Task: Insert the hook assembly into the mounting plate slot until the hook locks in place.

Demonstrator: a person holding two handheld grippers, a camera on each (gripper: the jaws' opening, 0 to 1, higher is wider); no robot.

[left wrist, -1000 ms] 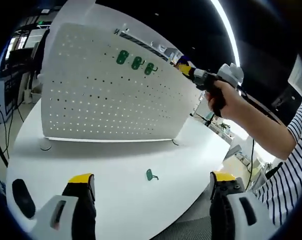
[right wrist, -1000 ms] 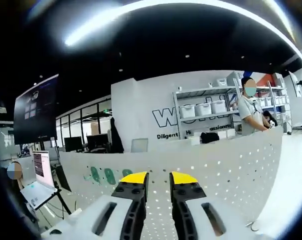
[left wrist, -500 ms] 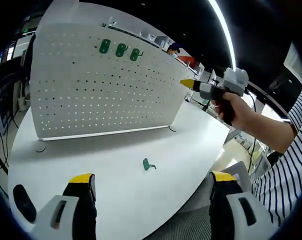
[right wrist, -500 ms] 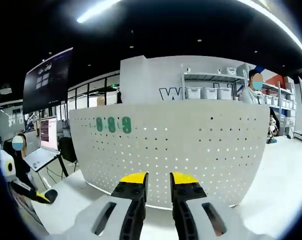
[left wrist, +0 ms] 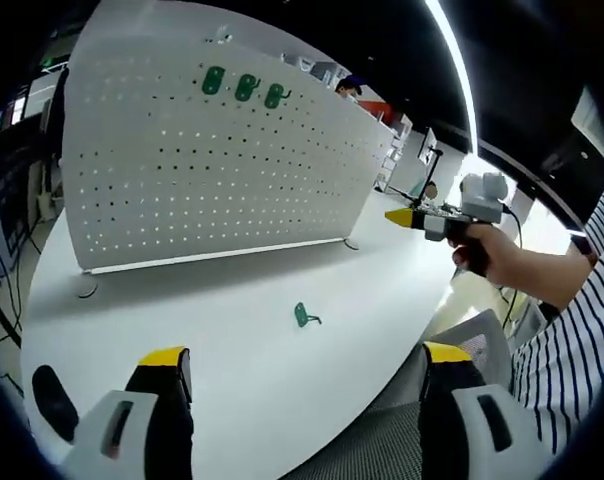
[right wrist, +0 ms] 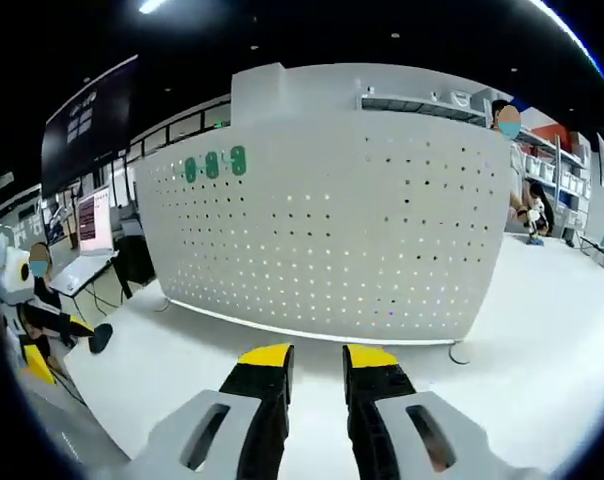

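Note:
A white pegboard mounting plate (left wrist: 212, 170) (right wrist: 362, 230) stands upright on the round white table (left wrist: 232, 350). Three green hooks (left wrist: 244, 87) (right wrist: 213, 165) hang side by side near its top edge. One loose green hook (left wrist: 302, 316) lies on the table in front of the plate. My left gripper (left wrist: 304, 375) is low over the table's near edge, jaws wide open and empty, with the loose hook ahead between them. My right gripper (left wrist: 407, 217) (right wrist: 319, 356), held in a hand, hovers off the plate's right end with its yellow-tipped jaws shut and empty.
A black oval object (left wrist: 47, 395) (right wrist: 100, 338) lies on the table's left edge. The plate rests on small feet (left wrist: 84, 291) (right wrist: 460, 352). A striped sleeve (left wrist: 572, 340) fills the right side. Shelves, desks and people stand beyond the table.
The right gripper has dropped from the plate's top right corner and drawn back, down to about mid-height off its right end. The loose hook has stayed on the table.

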